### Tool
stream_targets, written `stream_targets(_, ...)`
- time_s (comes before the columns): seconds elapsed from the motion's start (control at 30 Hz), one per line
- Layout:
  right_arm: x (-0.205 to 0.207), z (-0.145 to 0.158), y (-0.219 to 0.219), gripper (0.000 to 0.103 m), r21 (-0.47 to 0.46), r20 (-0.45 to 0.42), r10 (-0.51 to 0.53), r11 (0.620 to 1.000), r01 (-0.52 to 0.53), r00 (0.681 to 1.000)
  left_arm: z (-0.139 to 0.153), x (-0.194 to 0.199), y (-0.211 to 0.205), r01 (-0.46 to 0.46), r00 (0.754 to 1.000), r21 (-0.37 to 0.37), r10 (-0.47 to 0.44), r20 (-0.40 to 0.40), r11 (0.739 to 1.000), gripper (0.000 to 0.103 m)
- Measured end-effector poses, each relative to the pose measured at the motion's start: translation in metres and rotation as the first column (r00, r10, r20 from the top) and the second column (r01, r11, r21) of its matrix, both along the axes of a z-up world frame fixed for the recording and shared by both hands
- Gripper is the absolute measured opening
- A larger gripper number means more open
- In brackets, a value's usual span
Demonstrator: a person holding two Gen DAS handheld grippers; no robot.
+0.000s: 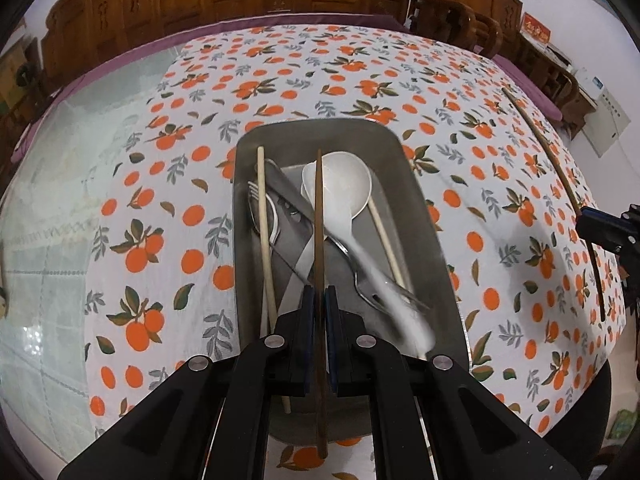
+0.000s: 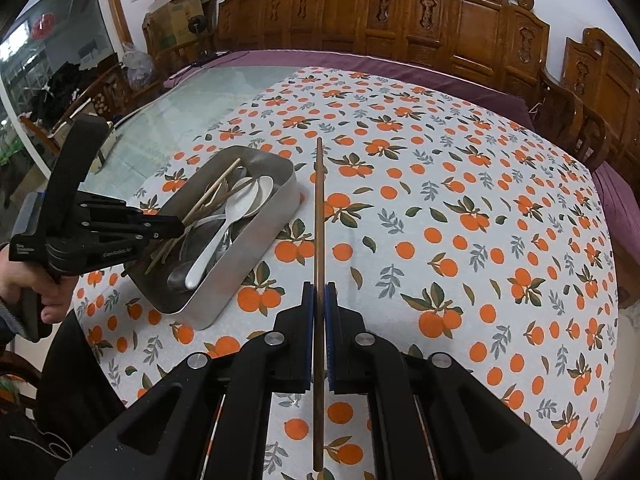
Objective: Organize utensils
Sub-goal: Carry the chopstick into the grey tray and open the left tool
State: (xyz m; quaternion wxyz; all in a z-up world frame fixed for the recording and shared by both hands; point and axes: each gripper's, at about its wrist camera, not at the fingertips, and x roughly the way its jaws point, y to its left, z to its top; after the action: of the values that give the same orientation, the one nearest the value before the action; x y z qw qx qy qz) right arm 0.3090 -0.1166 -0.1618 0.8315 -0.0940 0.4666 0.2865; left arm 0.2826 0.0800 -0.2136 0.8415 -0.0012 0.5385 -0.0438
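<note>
Chopsticks, both dark brown: one (image 1: 319, 216) points straight ahead over the metal tray (image 1: 424, 208), clamped by the left gripper (image 1: 319, 300); another (image 2: 319, 216) runs forward above the tablecloth (image 2: 460, 208), pinched by the right gripper (image 2: 319, 296).

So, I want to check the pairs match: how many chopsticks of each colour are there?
Dark brown chopsticks: 2, one in the left gripper, one in the right gripper.
Light wooden chopsticks: 2, lying in the metal tray.
Total: 4.
</note>
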Motion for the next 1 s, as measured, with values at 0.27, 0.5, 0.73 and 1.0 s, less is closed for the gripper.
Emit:
stream_targets(0.27, 0.001, -0.002, 0.012, 0.006, 0.002, -0.006, 0.016, 1.000, -0.016, 1.000, -0.001, 0.005, 0.004, -0.004, 1.000, -0.024, 0.004, 0.012, 1.000, 0.005)
stream_targets(0.5, 0.002, 0.001, 0.028, 0.006, 0.017, -0.011, 0.033, 0.999, -0.033, 0.999, 0.003, 0.005, 0.004, 0.005, 0.999, -0.002, -0.005, 0.033, 1.000, 0.005)
stream_targets(0.73, 0.003, 0.002, 0.056, 0.006, 0.056, -0.023, 0.051, 0.997, -0.050, 0.998, 0.023, -0.006, 0.018, -0.017, 0.996, -0.022, 0.019, 0.090, 1.000, 0.017)
stream_targets(1.0, 0.003, -0.003, 0.100, 0.006, 0.075, -0.038, 0.090, 0.993, -0.087, 0.995, 0.045, -0.025, 0.044, -0.056, 0.988, -0.025, 0.059, 0.144, 0.998, 0.020)
